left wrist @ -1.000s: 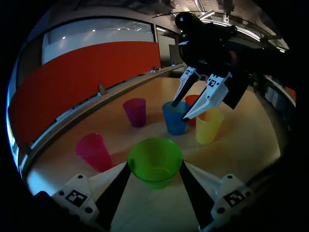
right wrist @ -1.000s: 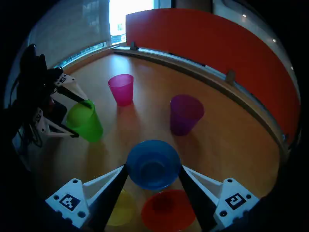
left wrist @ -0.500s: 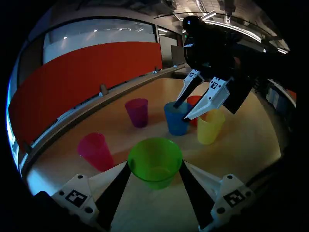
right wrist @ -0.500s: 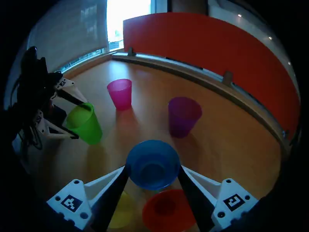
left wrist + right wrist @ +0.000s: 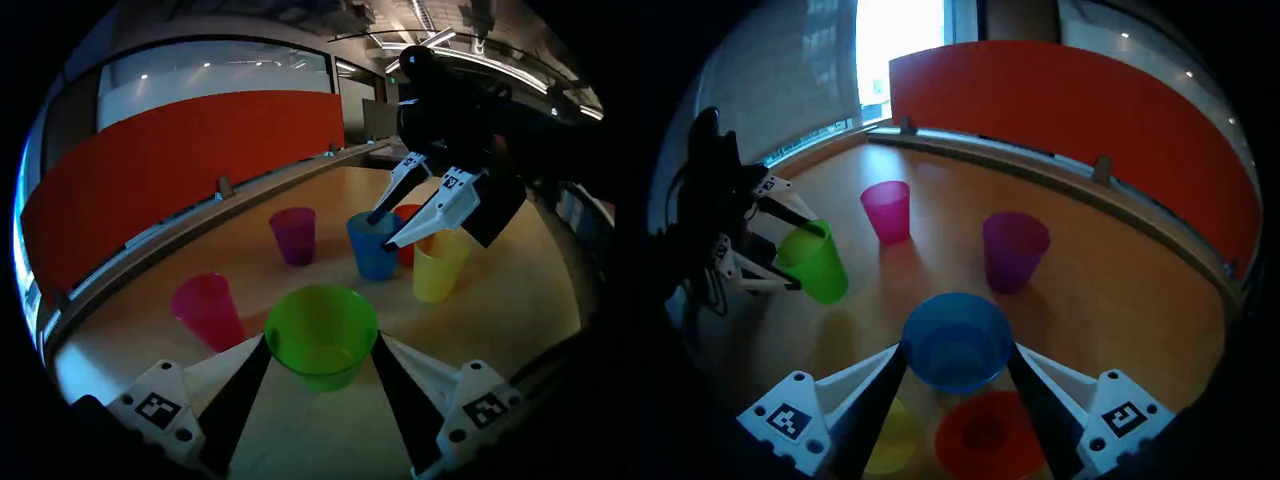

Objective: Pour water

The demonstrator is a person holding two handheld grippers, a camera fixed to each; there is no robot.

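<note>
though six cups (image 5: 206,308) (image 5: 294,234) (image 5: 372,248) (image 5: 407,214) (image 5: 436,268) (image 5: 322,336) show, two claws (image 5: 320,338) (image 5: 957,346) hold two.

Wooden table (image 5: 520,304), pale and glossy on top. Along its far edge a raised ledge (image 5: 152,240) is fitted, on which small brackets (image 5: 224,188) are set. Behind the ledge an orange-red panel (image 5: 176,160) is mounted, with glazing (image 5: 208,72) seen above it. In the right gripper view a bright window (image 5: 900,48) is flanked by a grey blind (image 5: 776,80). Strip lights (image 5: 512,70) are carried on the ceiling; the room is otherwise dimly lit.
</note>
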